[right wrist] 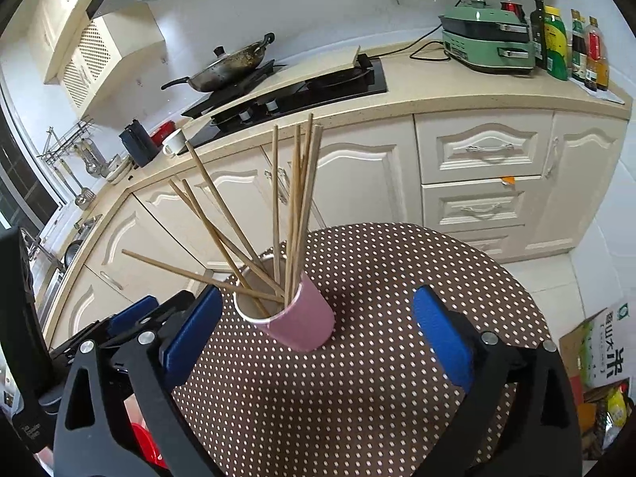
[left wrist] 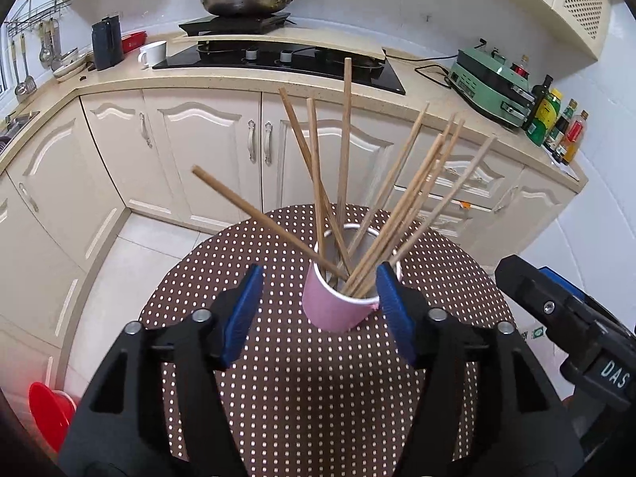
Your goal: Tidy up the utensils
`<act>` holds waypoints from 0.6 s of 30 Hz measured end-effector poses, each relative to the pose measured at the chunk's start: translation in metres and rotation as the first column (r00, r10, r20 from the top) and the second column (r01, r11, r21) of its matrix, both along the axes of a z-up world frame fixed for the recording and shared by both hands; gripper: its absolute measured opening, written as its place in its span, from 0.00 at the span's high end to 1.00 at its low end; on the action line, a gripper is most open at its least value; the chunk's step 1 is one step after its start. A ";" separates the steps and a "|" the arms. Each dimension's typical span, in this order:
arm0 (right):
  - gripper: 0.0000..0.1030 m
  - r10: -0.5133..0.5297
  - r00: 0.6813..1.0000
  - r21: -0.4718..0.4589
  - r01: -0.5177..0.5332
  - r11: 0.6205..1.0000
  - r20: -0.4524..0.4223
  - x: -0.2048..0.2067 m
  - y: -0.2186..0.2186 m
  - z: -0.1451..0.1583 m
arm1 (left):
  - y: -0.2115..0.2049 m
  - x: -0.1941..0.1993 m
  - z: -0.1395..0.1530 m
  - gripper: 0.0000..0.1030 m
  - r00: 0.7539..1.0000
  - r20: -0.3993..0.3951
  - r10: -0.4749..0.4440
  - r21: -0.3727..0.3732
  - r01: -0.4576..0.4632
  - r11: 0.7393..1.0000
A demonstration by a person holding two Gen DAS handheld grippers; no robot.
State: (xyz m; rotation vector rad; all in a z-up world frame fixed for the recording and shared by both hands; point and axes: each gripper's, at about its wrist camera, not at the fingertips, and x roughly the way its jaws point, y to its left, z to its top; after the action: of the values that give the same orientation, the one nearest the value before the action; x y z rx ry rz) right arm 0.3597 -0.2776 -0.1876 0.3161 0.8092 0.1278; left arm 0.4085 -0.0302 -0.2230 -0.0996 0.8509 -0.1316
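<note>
Looking from the left wrist view, I see my left claw (left wrist: 320, 310) spread open with nothing pinched; its blue pads (left wrist: 244, 314) stand either side of the cup (left wrist: 334, 310) but apart from it, as far as I can tell. The cup, pink paper with a white rim, stands upright on the dotted tabletop (left wrist: 278, 377), roughly at the middle of the round top. The chopsticks (left wrist: 346, 214) are all in it, tips down, fanning out from nine o'clock round to two o'clock. I judge they lean that way because the cup is wide and they rest loose against its rim. One lies low toward ten o'clock and looks the likeliest to tip the light cup.

Moving right, my right claw (right wrist: 318, 330) is open wide and empty, the cup sitting between its pads (right wrist: 445, 338) and clear of both. With no utensils loose on the tabletop, I take the sorting as done or nearly so, and both claws as free to back away.

For writing: the body of the right tool, seen at four o'clock in the left view, carries white letters "DAS" (left wrist: 614, 371). A carton (right wrist: 600, 349) on the floor at four o'clock in the right view bears green and black Chinese print I cannot read surely. Bottles (right wrist: 556, 24) at one o'clock have labels too small to read.
</note>
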 end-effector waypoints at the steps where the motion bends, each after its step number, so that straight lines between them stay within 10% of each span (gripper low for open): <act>1: 0.10 -0.002 1.000 -0.001 0.002 1.000 -0.003 -0.003 -0.001 0.001 | 0.000 -0.005 0.001 0.39 1.000 -0.001 -0.001 0.004 0.001 1.000; 18: 0.09 0.008 1.000 -0.048 -0.009 0.999 -0.015 -0.084 -0.004 0.038 | 0.000 -0.088 0.038 0.32 1.000 0.010 -0.007 0.053 0.006 0.999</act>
State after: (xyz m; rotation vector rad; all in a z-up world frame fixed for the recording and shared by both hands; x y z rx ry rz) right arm 0.2758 -0.2813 -0.1499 0.2690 0.8266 0.1140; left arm 0.3207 -0.0304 -0.1852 -0.0468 0.8438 -0.1158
